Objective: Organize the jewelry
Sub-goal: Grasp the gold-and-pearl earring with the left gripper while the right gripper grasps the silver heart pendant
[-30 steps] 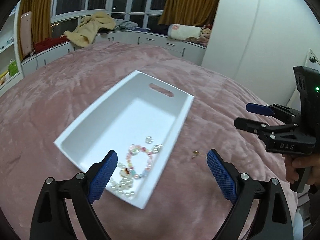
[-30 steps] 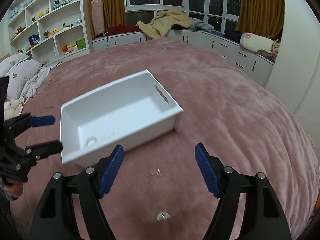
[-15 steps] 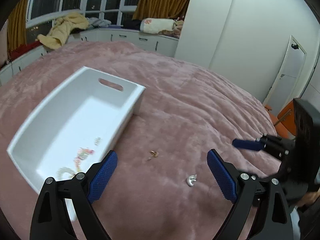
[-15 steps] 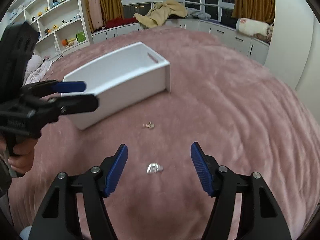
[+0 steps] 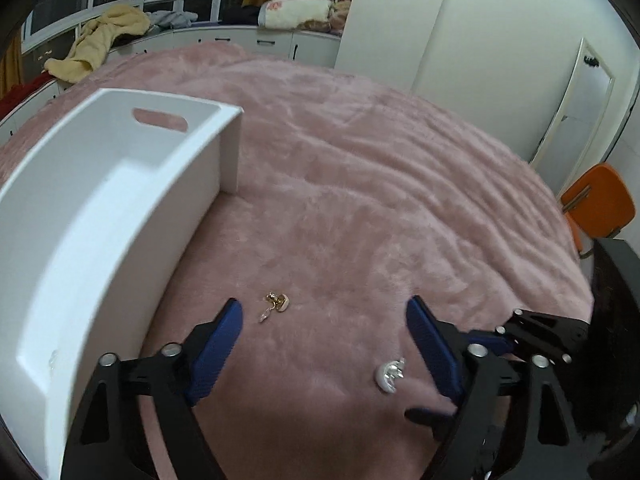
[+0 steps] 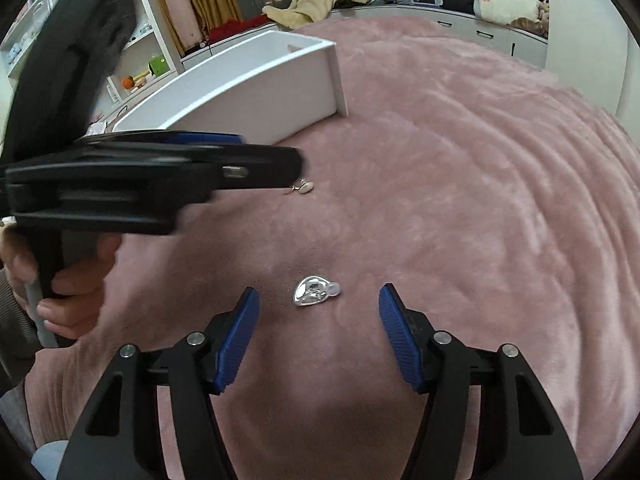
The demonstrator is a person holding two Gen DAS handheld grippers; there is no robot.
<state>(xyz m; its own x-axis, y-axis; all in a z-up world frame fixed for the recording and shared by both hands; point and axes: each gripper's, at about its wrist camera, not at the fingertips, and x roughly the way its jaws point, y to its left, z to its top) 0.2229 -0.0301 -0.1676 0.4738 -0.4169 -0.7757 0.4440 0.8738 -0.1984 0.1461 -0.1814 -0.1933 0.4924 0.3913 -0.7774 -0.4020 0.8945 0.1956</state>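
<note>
A gold earring (image 5: 275, 305) lies on the pink blanket just ahead of my open, empty left gripper (image 5: 322, 322), close to its left finger; it also shows in the right wrist view (image 6: 303, 188). A silver earring (image 6: 315, 291) lies just ahead of my open, empty right gripper (image 6: 319, 312), between the fingertips' line; it shows in the left wrist view (image 5: 390, 374) near the left gripper's right finger. The white tray (image 5: 100, 208) stands to the left; it also shows in the right wrist view (image 6: 256, 80). Its contents are hidden by its wall.
The pink blanket (image 5: 380, 208) covers the whole bed. The left gripper's body crosses the left of the right wrist view (image 6: 160, 176). An orange chair (image 5: 600, 208) stands off the bed at right. Shelves (image 6: 132, 68) and window-seat cabinets line the room.
Both grippers have lowered and moved in toward the two earrings. The left gripper swung right, away from the tray's inside. Both stay open.
</note>
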